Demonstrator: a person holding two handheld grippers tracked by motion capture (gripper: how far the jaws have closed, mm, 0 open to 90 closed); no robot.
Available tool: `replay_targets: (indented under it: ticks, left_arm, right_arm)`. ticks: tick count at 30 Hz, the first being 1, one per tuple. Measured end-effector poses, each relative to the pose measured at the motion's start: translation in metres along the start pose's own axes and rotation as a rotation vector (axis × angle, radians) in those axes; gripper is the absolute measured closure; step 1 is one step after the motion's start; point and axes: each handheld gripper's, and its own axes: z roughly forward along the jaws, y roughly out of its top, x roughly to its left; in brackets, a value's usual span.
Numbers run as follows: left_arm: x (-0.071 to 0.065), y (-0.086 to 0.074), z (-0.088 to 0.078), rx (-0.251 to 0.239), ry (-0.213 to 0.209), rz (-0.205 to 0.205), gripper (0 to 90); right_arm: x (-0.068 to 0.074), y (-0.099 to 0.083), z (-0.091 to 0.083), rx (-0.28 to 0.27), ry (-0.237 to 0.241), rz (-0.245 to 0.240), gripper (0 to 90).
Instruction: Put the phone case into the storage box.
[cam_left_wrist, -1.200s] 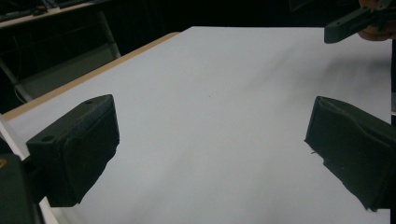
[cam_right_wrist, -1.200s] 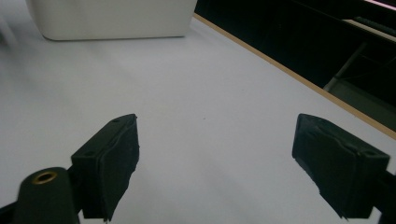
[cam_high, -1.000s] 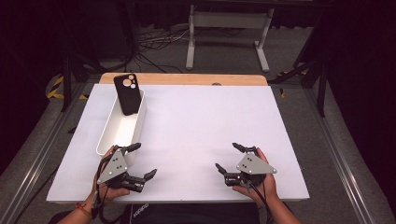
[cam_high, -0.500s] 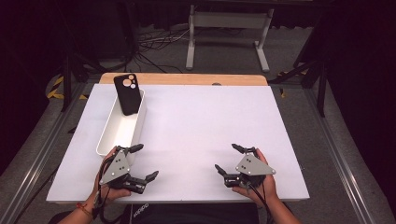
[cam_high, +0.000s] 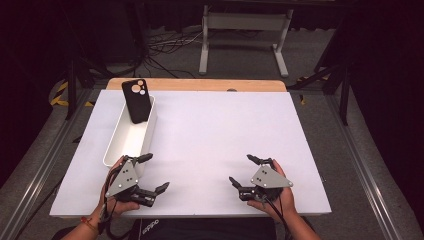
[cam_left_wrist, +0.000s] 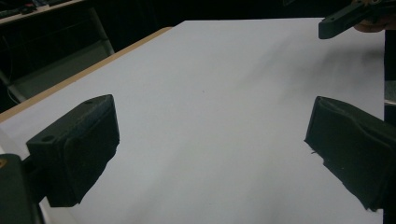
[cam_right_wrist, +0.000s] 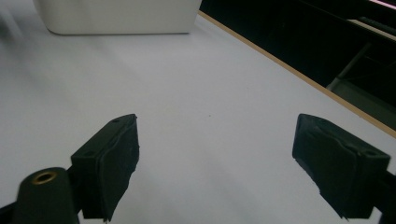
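Note:
A black phone case (cam_high: 136, 100) leans upright at the far end of a long white bin (cam_high: 131, 134) on the left of the white table (cam_high: 220, 135). My left gripper (cam_high: 154, 173) rests near the front edge, just right of the bin's near end, open with nothing between its jaws. My right gripper (cam_high: 243, 170) sits at the front right, also open and empty. In the left gripper view the jaws stand wide apart over bare table, with the other gripper's jaw tip (cam_left_wrist: 348, 18) at top right. The right gripper view shows the white bin (cam_right_wrist: 116, 16) far ahead.
A wooden strip (cam_high: 197, 84) runs along the table's far edge. Beyond it stand a white metal stand (cam_high: 242, 35) and cables on the dark floor. Metal rails (cam_high: 45, 165) flank the table on both sides.

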Motion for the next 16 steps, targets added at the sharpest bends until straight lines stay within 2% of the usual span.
replay_targets:
  ticks: [7, 16]
  left_arm:
    - [-0.0008, 0.0008, 0.0016, -0.010, 0.004, -0.005, 3.6]
    - [0.0028, -0.0008, 0.0063, 0.019, 0.018, -0.008, 3.6]
  right_arm:
    - [0.0026, 0.0037, 0.0034, -0.004, 0.003, 0.007, 16.1]
    - [0.0052, 0.0074, 0.0099, 0.000, 0.014, 0.013, 16.1]
